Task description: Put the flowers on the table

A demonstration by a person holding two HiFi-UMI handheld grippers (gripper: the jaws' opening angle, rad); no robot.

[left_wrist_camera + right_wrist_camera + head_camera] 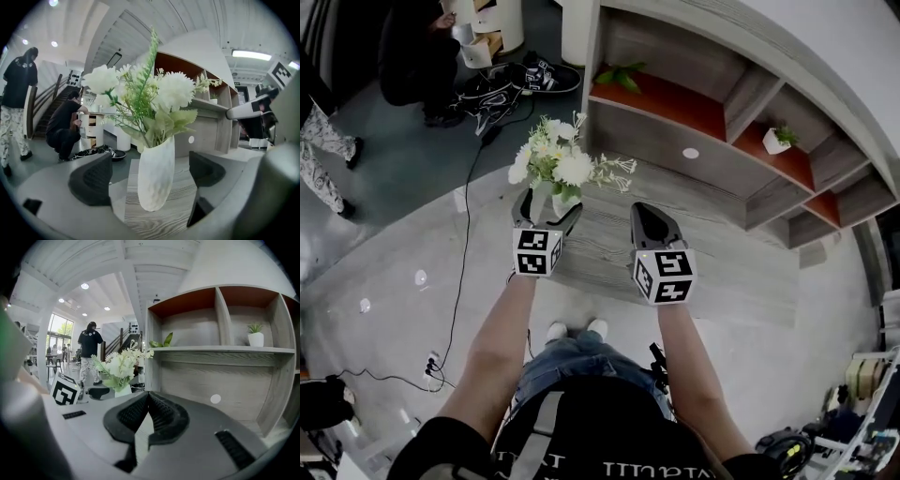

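Note:
A bunch of white flowers [555,159] with green leaves stands upright in a white vase [156,176] on the grey wooden table [712,234], near its left end. My left gripper [547,208] reaches around the vase, jaws wide open. In the left gripper view both pads [93,180] stand apart from the vase, which rests on the table top. My right gripper [649,217] hovers over the table to the right of the vase, shut with nothing in it. In the right gripper view the flowers [121,365] show to its left.
A shelf unit [703,141] rises behind the table, with a small potted plant [778,141] and a green plant [619,77] in its compartments. On the floor at left are a cable [469,206], shoes [539,75] and a crouching person [412,56].

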